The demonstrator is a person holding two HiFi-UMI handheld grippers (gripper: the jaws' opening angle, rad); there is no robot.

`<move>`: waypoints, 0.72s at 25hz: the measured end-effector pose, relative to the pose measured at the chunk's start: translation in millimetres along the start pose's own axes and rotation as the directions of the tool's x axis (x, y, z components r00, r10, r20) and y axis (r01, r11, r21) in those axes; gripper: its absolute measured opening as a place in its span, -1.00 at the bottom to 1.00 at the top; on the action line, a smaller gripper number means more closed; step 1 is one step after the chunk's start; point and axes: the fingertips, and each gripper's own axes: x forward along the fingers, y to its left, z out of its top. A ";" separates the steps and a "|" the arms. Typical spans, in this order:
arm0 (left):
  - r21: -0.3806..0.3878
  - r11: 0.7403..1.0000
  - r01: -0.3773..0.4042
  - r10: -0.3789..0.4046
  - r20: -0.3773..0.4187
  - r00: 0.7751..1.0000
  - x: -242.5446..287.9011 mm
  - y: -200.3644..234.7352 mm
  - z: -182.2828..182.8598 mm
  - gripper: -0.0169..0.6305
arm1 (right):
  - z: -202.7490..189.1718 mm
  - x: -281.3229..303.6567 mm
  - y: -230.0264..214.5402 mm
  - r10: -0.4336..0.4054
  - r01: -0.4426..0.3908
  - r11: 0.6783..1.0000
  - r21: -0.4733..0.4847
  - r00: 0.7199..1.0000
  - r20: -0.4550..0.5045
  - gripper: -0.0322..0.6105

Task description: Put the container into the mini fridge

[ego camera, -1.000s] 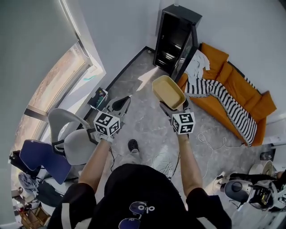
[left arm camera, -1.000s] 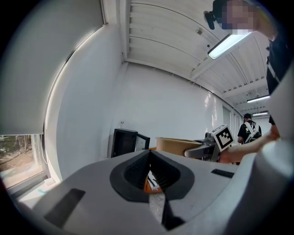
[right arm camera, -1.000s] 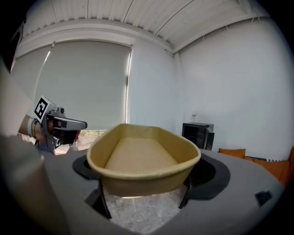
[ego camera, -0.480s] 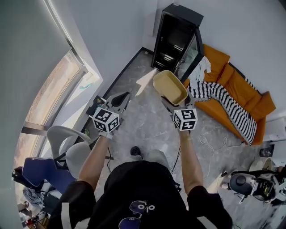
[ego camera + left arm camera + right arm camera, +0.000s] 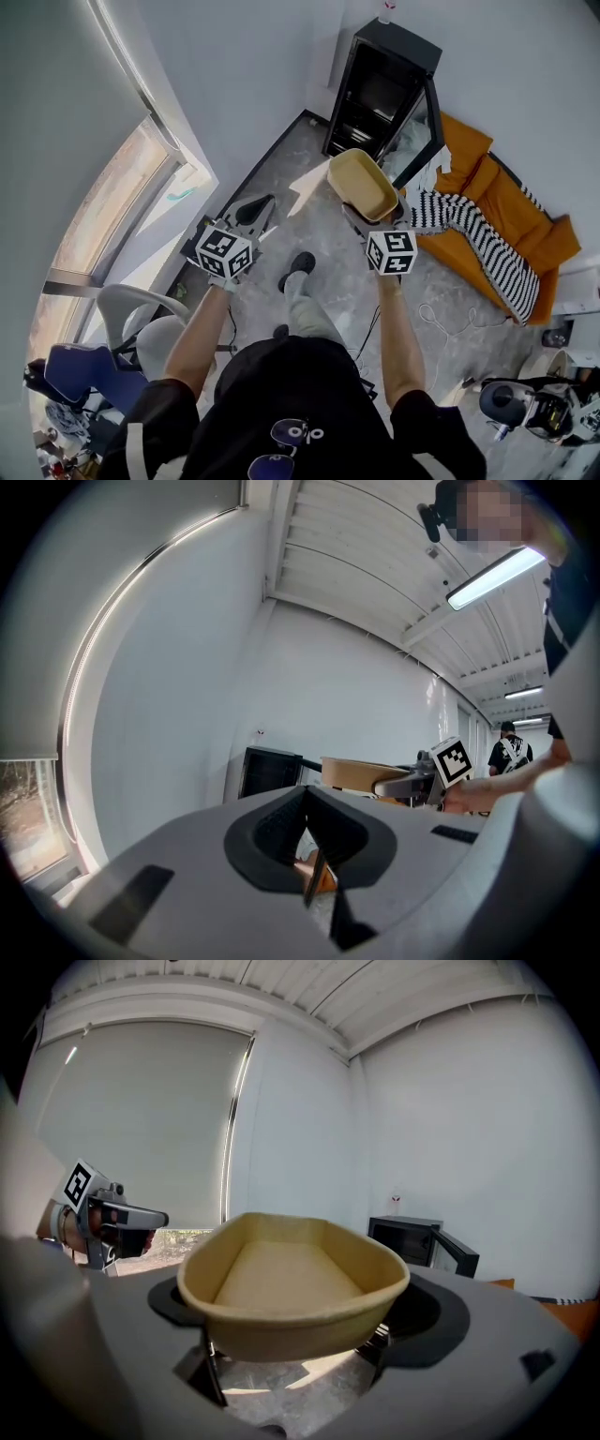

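The black mini fridge [image 5: 384, 89] stands against the far wall with its door [image 5: 427, 141] swung open to the right. A tan, empty container [image 5: 361, 183] is held in the air in front of it, with my right gripper [image 5: 373, 217] shut on its near end. In the right gripper view the container [image 5: 291, 1279] fills the middle and the fridge [image 5: 417, 1237] shows beyond, to the right. My left gripper [image 5: 248, 214] hangs to the left of the container, shut and holding nothing. The left gripper view shows the fridge [image 5: 267, 771] and the container [image 5: 361, 772] ahead.
An orange sofa [image 5: 511, 202] with a striped blanket [image 5: 469, 216] stands right of the fridge. A window [image 5: 117, 202] runs along the left wall, with a white chair [image 5: 141, 314] near it. Cables [image 5: 450, 309] lie on the grey floor. Another person [image 5: 511, 752] stands far off.
The person has stepped toward the fridge, one foot now forward. Both grippers and the held container have moved closer to the open fridge.
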 end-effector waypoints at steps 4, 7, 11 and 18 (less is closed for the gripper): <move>0.009 1.000 0.001 -0.001 -0.002 1.000 39.9 42.6 8.5 -0.93 | 8.5 55.7 -24.2 0.000 0.000 1.000 0.004 1.000 0.003 0.82; 0.011 1.000 0.000 0.000 -0.003 1.000 76.2 75.5 19.1 -0.93 | 18.3 96.7 -47.7 -0.002 0.002 1.000 0.008 1.000 0.000 0.82; 0.003 1.000 0.001 -0.001 -0.003 1.000 134.2 120.1 34.9 -0.93 | 34.1 152.1 -86.3 -0.007 0.007 1.000 0.010 1.000 -0.010 0.82; -0.003 1.000 0.020 -0.020 -0.018 1.000 234.6 180.7 52.5 -0.93 | 52.4 234.4 -160.8 -0.041 0.042 0.999 0.027 0.999 -0.008 0.82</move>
